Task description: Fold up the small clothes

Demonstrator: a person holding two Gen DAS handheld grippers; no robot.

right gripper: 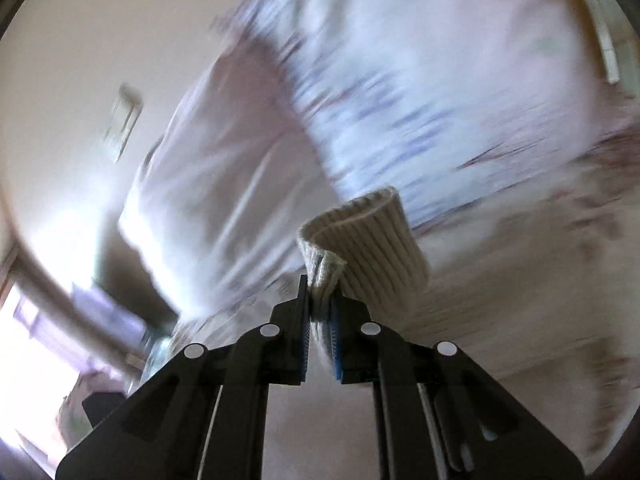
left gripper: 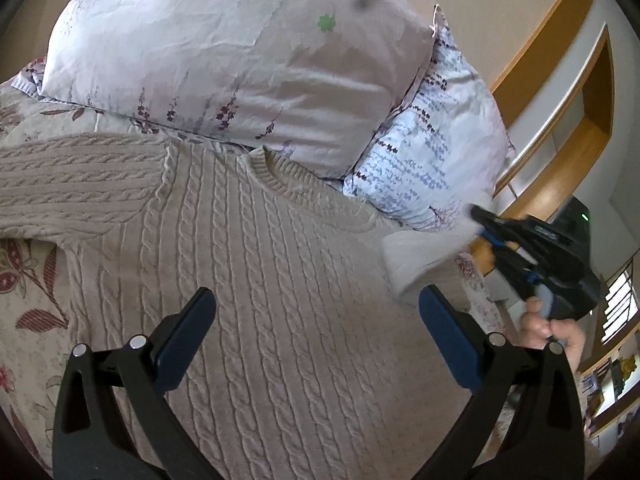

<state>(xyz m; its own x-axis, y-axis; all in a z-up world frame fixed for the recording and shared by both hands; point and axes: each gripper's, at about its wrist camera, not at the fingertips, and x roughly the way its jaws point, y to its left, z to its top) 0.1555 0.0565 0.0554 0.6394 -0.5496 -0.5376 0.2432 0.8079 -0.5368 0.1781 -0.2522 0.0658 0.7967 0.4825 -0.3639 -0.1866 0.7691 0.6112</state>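
Sweater (left gripper: 260, 264): beige cable-knit, lying flat on the floral bedspread (left gripper: 28, 312), collar toward the two pillows (left gripper: 224, 64). One sleeve (left gripper: 76, 184) lies spread out to the side, flat, untouched. The other sleeve's ribbed cuff (right gripper: 372, 240) is in my right gripper (right gripper: 320, 320), jaws closed on a doubled fold of the rib, the rest of the cuff curling free above the pads. In the left wrist view that gripper sits off the sweater's edge near the blue pillow (left gripper: 432, 160), with the cuff a pale smear beside it; the right view is heavily motion-blurred, so I can't place the cuff's height over the bed.

My left gripper (left gripper: 316, 332) hovers over the mid-body of the sweater, jaws wide open, holding nothing. Can't tell if the pads touch the knit.

Judgement: step in hand is the first sleeve fold, sleeve up and about to cross the chest. Early in the task.

Next move needs: carry the cuff across the body, lay the sleeve flat on the chest, no twist. Left should pin the shoulder line or stay clear of the landing zone. Knit is thick and floppy, so expect the sleeve to sag and bunch if released high.
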